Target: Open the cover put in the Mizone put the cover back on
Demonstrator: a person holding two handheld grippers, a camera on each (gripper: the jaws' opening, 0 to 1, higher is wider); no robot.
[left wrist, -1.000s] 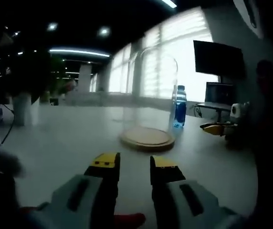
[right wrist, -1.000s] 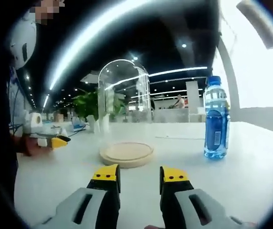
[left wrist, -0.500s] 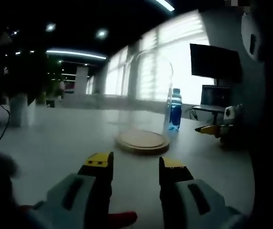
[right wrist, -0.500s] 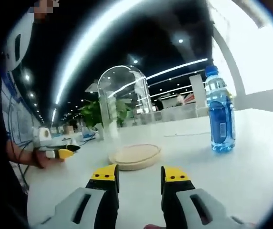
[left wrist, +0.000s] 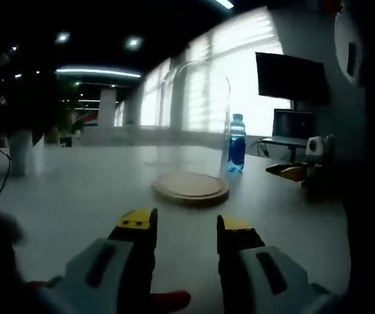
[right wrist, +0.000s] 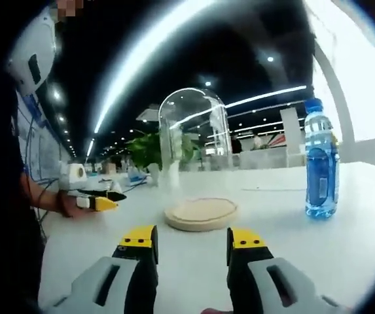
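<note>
Tools are both hovering low over the white table (right wrist: 344, 248), each with its yellow-tipped jaws standing apart and gripping nothing. In the left gripper view, the left tool (left wrist: 186, 226) is pointing toward a round wooden base (left wrist: 190, 188) lying flat on the table, with the clear glass cover (left wrist: 194, 121) standing on it, its dome faint against the bright window blinds (left wrist: 239, 78). The Mizone (left wrist: 235, 142) is standing upright past the base, a little to its right in this view, apart from it. Farther right, the right tool (left wrist: 292, 172) is showing its yellow tip above the table edge, and a dark monitor (left wrist: 288, 78) is hanging behind.

In the right gripper view, the right tool (right wrist: 192, 239) is facing the same base (right wrist: 202, 213) and cover (right wrist: 194, 144) from another side. Here the Mizone (right wrist: 321, 169) is standing well to the right of the base, blue with a blue cap, not touching it. At the left, the left tool (right wrist: 95, 200) is sitting in a person's hand (right wrist: 69, 204) just above the table. A green plant (right wrist: 144, 150) is showing through and beside the glass in the background.
</note>
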